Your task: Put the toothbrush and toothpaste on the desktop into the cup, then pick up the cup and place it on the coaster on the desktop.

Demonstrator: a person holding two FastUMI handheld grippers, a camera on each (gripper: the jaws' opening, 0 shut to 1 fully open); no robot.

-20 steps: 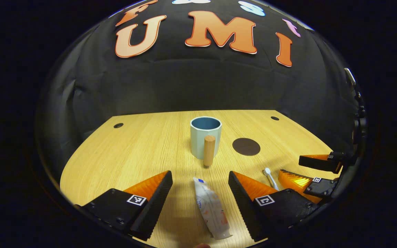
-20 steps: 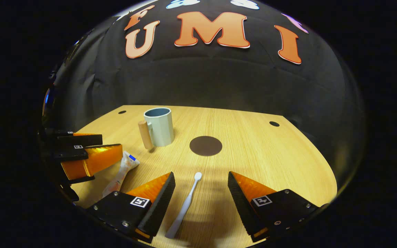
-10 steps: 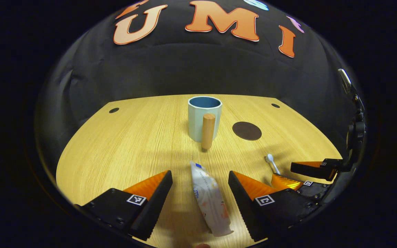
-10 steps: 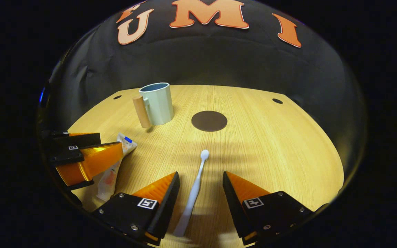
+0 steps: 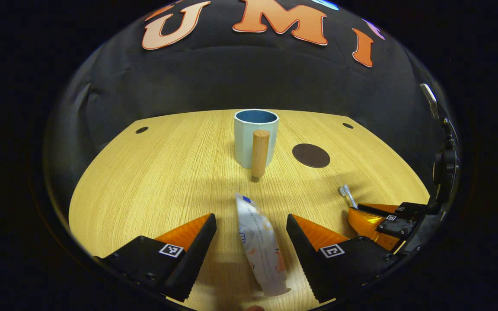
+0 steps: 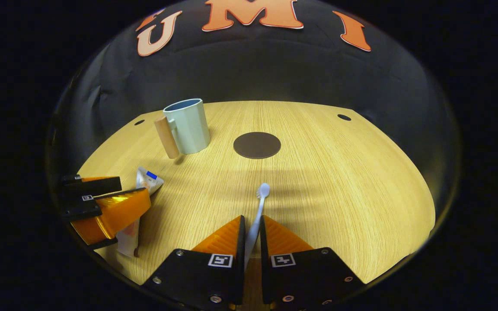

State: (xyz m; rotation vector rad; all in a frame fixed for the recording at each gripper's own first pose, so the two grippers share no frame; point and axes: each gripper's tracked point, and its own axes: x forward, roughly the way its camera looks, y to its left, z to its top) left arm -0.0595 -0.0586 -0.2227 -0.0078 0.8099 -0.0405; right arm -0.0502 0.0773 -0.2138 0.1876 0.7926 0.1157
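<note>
In the right gripper view your right gripper pinches the toothbrush at bottom centre, its long axis running up the frame with the head pointing toward the coaster. In the left gripper view your left gripper is spread wide around the toothpaste, which lies flat on the desktop between the fingers, its long axis pointing toward the cup at centre.

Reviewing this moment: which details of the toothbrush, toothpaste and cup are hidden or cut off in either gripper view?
- White toothbrush: in the right gripper view its handle end is hidden between the right gripper's fingers.
- White toothpaste tube: in the right gripper view its middle is hidden behind the left gripper.
- Pale green cup with wooden handle: in the left gripper view its bottom inside is hidden by its own wall.
</note>
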